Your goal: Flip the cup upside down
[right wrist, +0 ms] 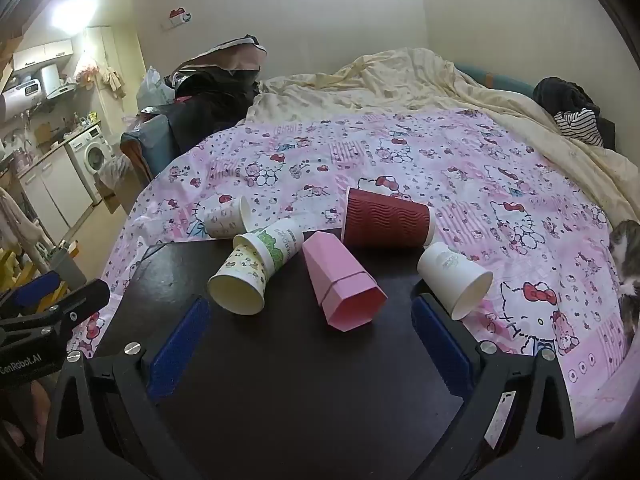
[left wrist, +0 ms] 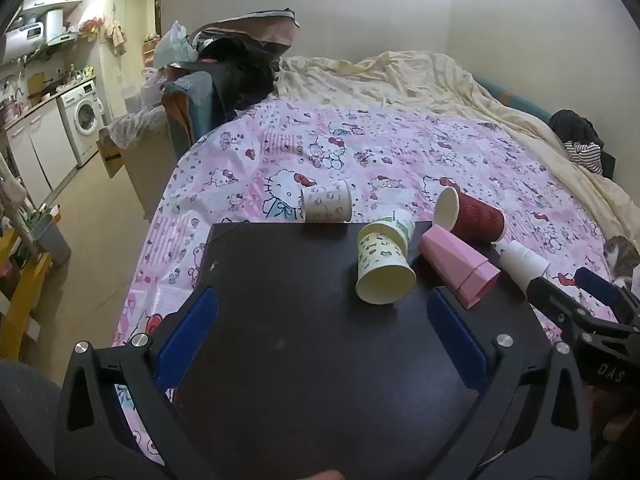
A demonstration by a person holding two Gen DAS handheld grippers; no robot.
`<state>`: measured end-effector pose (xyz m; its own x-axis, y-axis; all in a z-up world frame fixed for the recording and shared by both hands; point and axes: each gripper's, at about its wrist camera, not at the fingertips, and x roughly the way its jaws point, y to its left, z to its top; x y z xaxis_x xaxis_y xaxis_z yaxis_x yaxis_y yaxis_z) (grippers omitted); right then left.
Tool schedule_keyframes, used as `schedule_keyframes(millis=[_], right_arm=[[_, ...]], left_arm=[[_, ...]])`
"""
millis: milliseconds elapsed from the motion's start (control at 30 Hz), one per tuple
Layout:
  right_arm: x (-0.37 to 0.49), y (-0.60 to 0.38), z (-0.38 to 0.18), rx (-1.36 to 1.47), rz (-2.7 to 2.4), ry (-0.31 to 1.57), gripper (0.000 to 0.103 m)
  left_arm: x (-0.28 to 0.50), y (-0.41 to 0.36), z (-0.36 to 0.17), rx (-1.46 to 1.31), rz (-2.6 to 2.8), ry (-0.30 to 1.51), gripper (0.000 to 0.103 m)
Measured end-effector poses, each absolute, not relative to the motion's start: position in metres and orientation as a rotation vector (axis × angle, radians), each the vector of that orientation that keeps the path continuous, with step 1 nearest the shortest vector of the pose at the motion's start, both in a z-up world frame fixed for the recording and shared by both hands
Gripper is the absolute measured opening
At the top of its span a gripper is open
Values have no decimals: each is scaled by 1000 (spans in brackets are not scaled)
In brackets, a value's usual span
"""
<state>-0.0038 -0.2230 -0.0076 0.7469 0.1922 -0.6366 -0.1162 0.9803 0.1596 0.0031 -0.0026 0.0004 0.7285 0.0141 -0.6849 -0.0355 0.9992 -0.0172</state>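
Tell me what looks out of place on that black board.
Every cup lies tipped on its side: the pink cup, red cup, white cup and a cream cup with another cup jammed against its base. None stands upright or inverted. A cat sits at the bed's edge.

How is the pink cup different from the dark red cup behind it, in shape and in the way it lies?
The pink cup has flat, angular sides and a many-sided mouth; the dark red cup is round with a wavy ribbed wall. The pink cup lies on the black board, mouth toward the camera; the dark red cup lies farther back, at the board's far edge, turned sideways. Both lie on their sides, not yet flipped, and neither pair of tongs holds them.
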Motion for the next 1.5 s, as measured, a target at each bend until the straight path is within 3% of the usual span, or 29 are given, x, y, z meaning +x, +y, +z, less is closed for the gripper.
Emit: schedule_keyframes(millis=[1500], right_arm=[[-8, -223, -7, 109, 172, 704, 103]], left_arm=[[-5, 9, 8, -62, 19, 732, 103]])
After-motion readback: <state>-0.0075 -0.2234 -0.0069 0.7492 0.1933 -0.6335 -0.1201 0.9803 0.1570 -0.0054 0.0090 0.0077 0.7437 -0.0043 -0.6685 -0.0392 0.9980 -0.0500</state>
